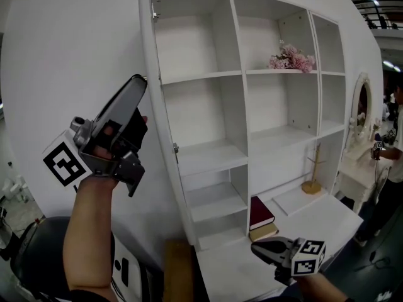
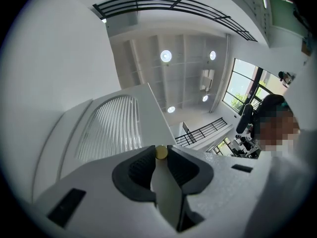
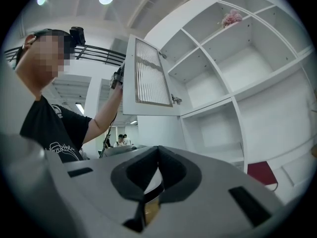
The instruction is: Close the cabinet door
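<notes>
White cabinet door (image 3: 151,73) stands swung open, its free edge clamped in the left claw (image 2: 161,155), right claw (image 3: 158,150) closed on nothing; pushing askew could slip that narrow grip.

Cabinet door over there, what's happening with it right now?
The person's left gripper is clamped on the free edge of the white ribbed-panel cabinet door, at its small gold knob. The door stands wide open from the white shelf cabinet. The right gripper is low, shut and empty.
</notes>
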`<action>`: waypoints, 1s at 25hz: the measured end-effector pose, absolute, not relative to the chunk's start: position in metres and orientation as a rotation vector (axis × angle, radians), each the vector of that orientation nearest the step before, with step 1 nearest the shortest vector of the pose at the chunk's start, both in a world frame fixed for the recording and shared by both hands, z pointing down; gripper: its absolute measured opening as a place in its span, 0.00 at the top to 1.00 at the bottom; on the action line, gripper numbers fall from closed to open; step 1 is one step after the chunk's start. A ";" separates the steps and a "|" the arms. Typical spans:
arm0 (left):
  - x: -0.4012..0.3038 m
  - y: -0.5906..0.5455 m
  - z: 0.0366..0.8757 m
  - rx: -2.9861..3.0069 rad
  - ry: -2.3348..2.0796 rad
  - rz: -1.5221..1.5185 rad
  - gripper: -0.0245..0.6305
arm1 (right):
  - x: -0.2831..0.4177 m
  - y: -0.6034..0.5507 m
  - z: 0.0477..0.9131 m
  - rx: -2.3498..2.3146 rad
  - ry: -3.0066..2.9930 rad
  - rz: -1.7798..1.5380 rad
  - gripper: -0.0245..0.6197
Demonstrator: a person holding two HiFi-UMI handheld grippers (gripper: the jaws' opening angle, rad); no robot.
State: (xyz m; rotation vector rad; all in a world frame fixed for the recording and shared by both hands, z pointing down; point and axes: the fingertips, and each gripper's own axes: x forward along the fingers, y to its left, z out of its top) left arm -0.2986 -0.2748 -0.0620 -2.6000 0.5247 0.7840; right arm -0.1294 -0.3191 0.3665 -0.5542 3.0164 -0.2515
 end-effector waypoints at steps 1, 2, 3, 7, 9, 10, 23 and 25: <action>-0.297 -0.273 -0.062 -2.594 0.531 0.773 0.84 | -0.129 -0.318 0.366 -0.556 3.012 -0.256 0.95; -0.296 -0.272 -0.063 -2.587 0.537 0.764 0.84 | -0.129 -0.318 0.366 -0.556 3.009 -0.262 0.95; -0.295 -0.271 -0.064 -2.580 0.543 0.759 0.84 | -0.130 -0.317 0.366 -0.556 3.008 -0.269 0.95; -0.292 -0.268 -0.065 -2.568 0.570 0.750 0.85 | -0.134 -0.317 0.364 -0.531 3.003 -0.292 0.95; -0.290 -0.265 -0.067 -2.566 0.594 0.735 0.85 | -0.137 -0.315 0.360 -0.503 3.002 -0.296 0.95; -0.288 -0.263 -0.068 -2.563 0.608 0.726 0.85 | -0.137 -0.315 0.357 -0.486 3.004 -0.295 0.95; -0.213 -0.308 -0.064 -2.470 0.794 0.574 0.84 | -0.087 -0.374 0.332 -0.333 3.012 -0.218 0.95; -0.204 -0.314 -0.063 -2.440 0.830 0.550 0.85 | -0.080 -0.382 0.330 -0.326 3.005 -0.212 0.95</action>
